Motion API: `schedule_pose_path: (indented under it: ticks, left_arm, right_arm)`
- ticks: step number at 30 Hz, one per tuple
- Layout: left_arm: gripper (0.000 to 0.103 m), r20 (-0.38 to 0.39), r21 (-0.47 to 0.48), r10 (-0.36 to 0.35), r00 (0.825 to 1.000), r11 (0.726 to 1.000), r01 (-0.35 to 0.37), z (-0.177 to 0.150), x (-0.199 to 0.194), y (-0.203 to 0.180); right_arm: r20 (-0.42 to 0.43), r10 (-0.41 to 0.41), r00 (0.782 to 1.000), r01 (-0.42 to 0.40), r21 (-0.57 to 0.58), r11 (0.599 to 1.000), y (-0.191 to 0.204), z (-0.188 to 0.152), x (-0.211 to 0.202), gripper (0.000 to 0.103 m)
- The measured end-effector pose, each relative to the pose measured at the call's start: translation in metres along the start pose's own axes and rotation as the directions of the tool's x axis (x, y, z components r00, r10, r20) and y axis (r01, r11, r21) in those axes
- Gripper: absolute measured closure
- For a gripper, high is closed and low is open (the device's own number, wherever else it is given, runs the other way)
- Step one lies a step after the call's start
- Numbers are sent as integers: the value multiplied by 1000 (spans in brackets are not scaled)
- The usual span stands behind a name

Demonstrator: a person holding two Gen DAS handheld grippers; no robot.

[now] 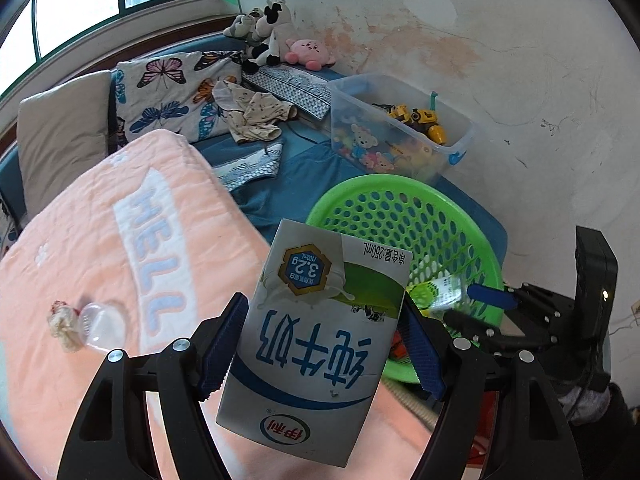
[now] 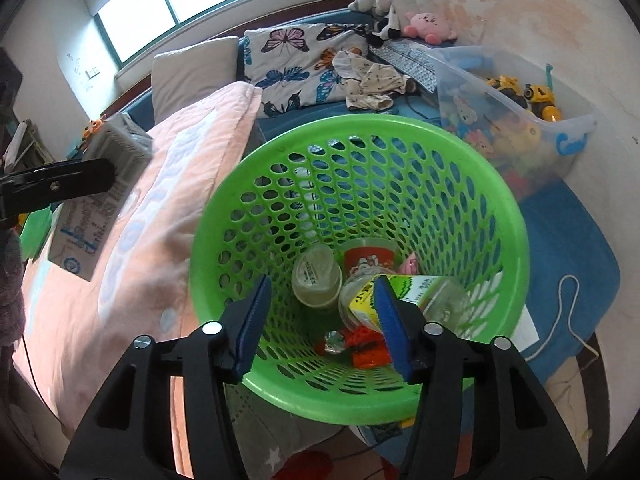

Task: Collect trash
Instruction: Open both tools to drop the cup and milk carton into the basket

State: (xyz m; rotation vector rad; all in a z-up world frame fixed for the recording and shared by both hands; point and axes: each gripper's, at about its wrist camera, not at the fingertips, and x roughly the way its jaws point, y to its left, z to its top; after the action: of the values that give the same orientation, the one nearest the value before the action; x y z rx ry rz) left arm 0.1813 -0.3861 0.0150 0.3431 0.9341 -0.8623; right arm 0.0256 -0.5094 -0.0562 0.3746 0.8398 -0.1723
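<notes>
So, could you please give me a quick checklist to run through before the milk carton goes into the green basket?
1. Milk carton clamped between the left gripper's fingers: ok.
2. Carton over the green basket: not ok, it sits beside the near rim, over the pink blanket.
3. Right gripper empty: ok, nothing between its fingers.
4. Right gripper clear of the basket mouth: not ok, it hangs over the opening.
5. Room in the basket: ok, only a few cups and wrappers at the bottom.
6. Carton empty and sealed: cannot tell.
7. Trash left on the blanket: not ok, a clear plastic cup lies there.
</notes>
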Motion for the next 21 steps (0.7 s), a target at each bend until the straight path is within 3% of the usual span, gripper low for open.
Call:
schedule_pose_path:
  ticks: [8, 18, 21]
  left_arm:
    - [31, -13, -28, -32, 999, 999, 31, 8, 26, -20]
    - [30, -40, -65, -71, 997, 996, 68, 10, 54, -34]
    - [25, -49, -79, -85, 995, 994, 81, 8, 59, -34]
  right_arm:
    - [35, -31, 999, 31, -8, 999, -5, -6, -14, 35]
    - [36, -30, 999, 30, -2, 1000, -10, -13, -15, 32]
    - [38, -30, 999, 30, -3, 1000, -9, -14, -16, 31]
